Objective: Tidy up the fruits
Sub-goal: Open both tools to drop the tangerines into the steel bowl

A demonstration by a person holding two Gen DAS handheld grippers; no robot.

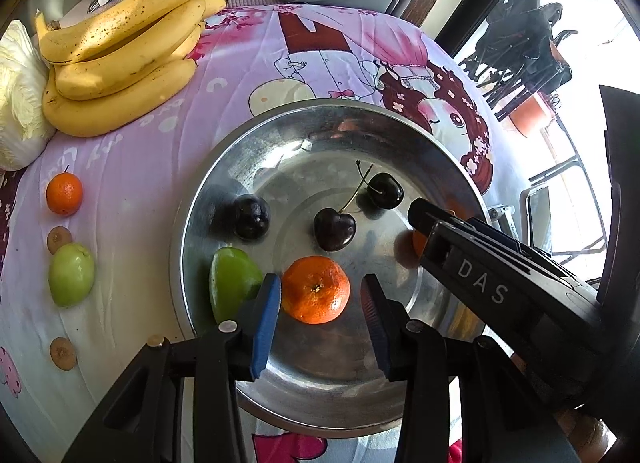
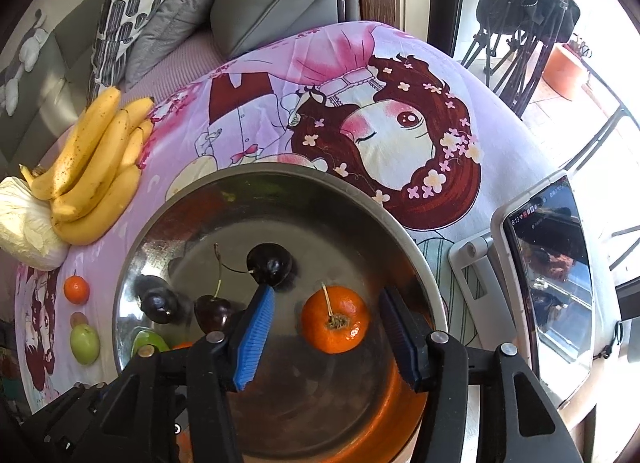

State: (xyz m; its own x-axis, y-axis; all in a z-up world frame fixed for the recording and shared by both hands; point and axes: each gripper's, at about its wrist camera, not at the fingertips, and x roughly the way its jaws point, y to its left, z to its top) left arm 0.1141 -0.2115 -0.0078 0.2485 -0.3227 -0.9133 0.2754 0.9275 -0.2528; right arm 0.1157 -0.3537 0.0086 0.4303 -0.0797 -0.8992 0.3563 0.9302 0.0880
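A steel bowl [image 1: 440, 143] holds two stemmed cherries [image 1: 334, 229], a dark plum [image 1: 251, 216], a green fruit [image 1: 232, 283] and mandarins. My left gripper [image 1: 320, 295] is open, its fingers either side of one mandarin [image 1: 315, 289], not touching. My right gripper [image 2: 326, 327] is open around a second, stemmed mandarin [image 2: 335, 319] at the bowl's right side [image 2: 408, 247]. The right gripper's body [image 1: 480, 267] shows in the left wrist view, hiding most of that mandarin.
On the pink cartoon cloth [image 1: 240, 75] left of the bowl lie bananas [image 1: 120, 51], a cabbage [image 1: 20, 95], a small mandarin [image 1: 64, 193], a green fruit [image 1: 72, 274] and two brown longans [image 1: 60, 239]. A tablet on a stand [image 2: 548, 275] sits right of the bowl.
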